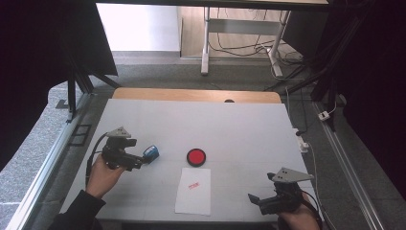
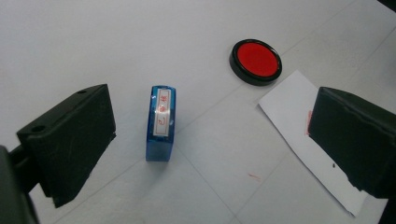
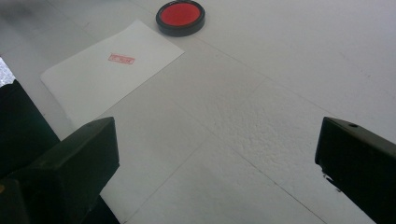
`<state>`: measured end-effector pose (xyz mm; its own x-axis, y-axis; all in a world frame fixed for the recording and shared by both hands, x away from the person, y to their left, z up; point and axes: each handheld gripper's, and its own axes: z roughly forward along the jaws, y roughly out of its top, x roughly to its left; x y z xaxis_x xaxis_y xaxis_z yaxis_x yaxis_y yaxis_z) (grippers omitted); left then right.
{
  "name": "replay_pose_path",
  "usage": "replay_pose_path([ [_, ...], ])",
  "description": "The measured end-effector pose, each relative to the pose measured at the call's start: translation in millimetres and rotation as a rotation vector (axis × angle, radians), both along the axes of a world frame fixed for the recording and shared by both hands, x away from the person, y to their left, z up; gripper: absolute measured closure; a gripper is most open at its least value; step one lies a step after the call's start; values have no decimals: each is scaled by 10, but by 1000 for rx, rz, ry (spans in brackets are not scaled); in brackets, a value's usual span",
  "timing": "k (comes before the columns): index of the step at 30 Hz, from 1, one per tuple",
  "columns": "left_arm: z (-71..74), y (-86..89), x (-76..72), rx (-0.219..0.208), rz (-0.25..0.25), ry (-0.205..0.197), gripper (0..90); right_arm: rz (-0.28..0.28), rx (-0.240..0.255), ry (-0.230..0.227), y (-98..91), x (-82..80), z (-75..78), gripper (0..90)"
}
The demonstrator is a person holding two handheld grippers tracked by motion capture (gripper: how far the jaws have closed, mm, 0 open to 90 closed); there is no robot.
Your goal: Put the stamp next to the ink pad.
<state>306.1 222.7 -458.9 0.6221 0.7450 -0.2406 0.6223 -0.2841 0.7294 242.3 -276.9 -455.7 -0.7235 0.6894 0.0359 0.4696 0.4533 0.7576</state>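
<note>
The left tool (image 1: 143, 160) is hovering over the white worktop (image 1: 239, 124) with its jaws standing wide apart and gripping nothing. The small blue plastic stamp with a white label bearing red characters (image 2: 161, 122) is lying on its side on the worktop between those jaws, apart from both pads; in the high view it is sitting just beyond the tool's tips, left of centre. The round black ink pad with a red centre (image 1: 196, 156) is resting to the right of the stamp, well apart from it. The white sheet of paper carrying a small red rectangular imprint (image 1: 194, 190) is lying just in front of the ink pad, its far edge near the pad's rim. The right tool (image 1: 253, 198) is sitting low at the near right corner of the worktop, pointing toward the paper, jaws likewise spread wide and holding nothing, with bare worktop showing between them in the right gripper view.
</note>
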Motion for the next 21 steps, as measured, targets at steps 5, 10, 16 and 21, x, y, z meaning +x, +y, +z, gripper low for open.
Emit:
replay_pose_path([
  [5, 33, 39, -116, -30, -3, -10, 0, 2, -2, 0, 2, -1, -1, 0],
  [10, 46, 100, -236, -52, -4, -15, 0, 2, -1, 1, 3, 1, -1, 0],
  [16, 61, 177, -388, -60, 9, -26, 0, 5, 4, 3, 1, 2, 0, 0],
  [21, 64, 247, -514, -69, 15, -34, 0, 3, 7, 6, -2, 4, 0, 0],
])
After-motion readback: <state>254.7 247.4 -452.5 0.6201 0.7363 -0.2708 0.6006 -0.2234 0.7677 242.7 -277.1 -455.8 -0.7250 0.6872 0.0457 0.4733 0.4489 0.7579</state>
